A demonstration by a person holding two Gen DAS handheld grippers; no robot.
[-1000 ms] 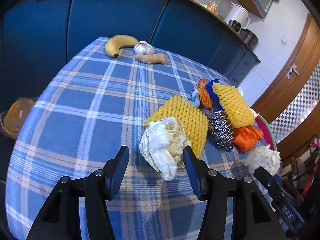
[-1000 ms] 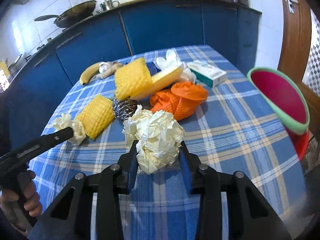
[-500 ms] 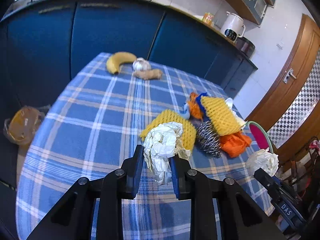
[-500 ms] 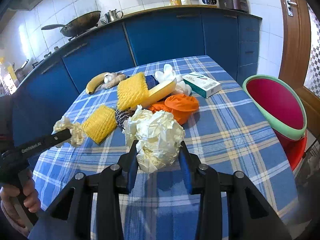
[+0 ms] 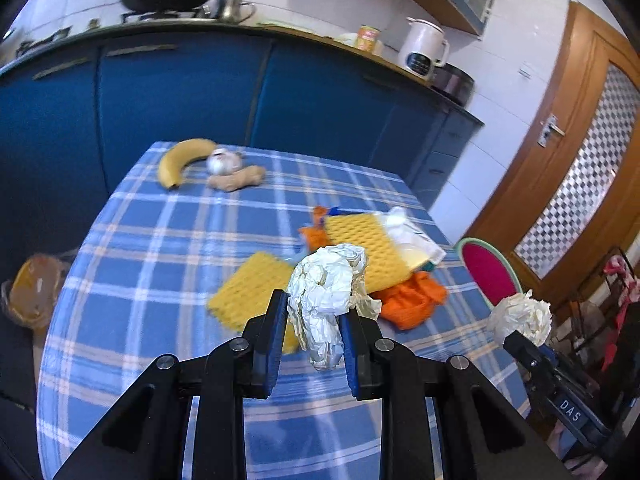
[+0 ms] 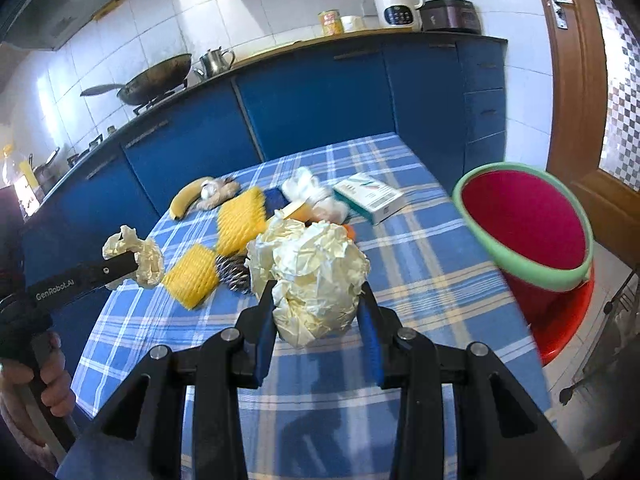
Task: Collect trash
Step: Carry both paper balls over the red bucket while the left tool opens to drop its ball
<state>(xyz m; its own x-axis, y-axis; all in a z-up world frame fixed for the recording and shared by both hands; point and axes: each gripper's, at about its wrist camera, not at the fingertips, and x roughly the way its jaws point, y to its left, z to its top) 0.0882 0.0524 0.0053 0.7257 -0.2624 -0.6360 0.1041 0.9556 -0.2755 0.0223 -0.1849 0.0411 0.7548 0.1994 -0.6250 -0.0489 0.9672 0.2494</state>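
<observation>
At the lower centre of the left wrist view, the left gripper (image 5: 313,334) had closed on a crumpled paper wad (image 5: 326,300) it straddled open a second earlier, lifting it clear of the checked tablecloth (image 5: 160,240). The right gripper (image 6: 318,312) still clamped a larger paper ball (image 6: 316,276). Both seemed ready for the red bin (image 6: 528,216) at right.

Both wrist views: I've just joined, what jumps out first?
Each gripper is shut on a crumpled paper wad: the left gripper holds a white paper wad and the right gripper a bigger cream paper wad, both lifted above the blue checked tablecloth. To the right stands a red bucket with a green rim, beside the table. Mid-table lies a heap of yellow foam nets and orange scraps.
</observation>
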